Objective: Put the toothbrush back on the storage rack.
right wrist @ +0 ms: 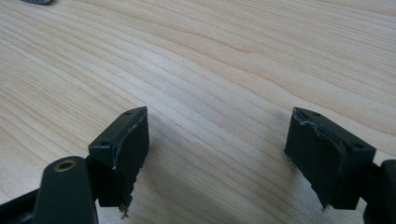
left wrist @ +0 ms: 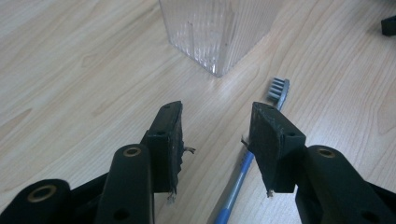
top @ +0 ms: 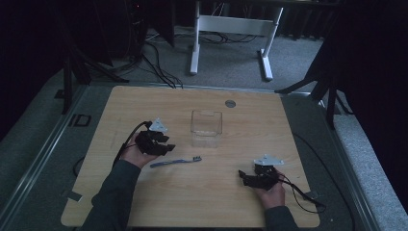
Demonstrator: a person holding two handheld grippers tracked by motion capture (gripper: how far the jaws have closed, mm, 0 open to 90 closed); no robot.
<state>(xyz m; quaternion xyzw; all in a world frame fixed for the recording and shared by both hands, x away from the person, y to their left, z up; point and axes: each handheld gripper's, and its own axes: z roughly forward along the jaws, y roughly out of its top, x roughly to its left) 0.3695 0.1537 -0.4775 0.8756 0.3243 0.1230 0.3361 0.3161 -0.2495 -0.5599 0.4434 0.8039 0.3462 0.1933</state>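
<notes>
While near the cup, toothbrush mid-table.

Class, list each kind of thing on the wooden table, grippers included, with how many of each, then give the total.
Blue toothbrush: 1
Clear plastic container: 1
Grey round disc near the table's far edge: 1
Black hand-held grippers, left gripper and right gripper: 2
Total: 5
</notes>
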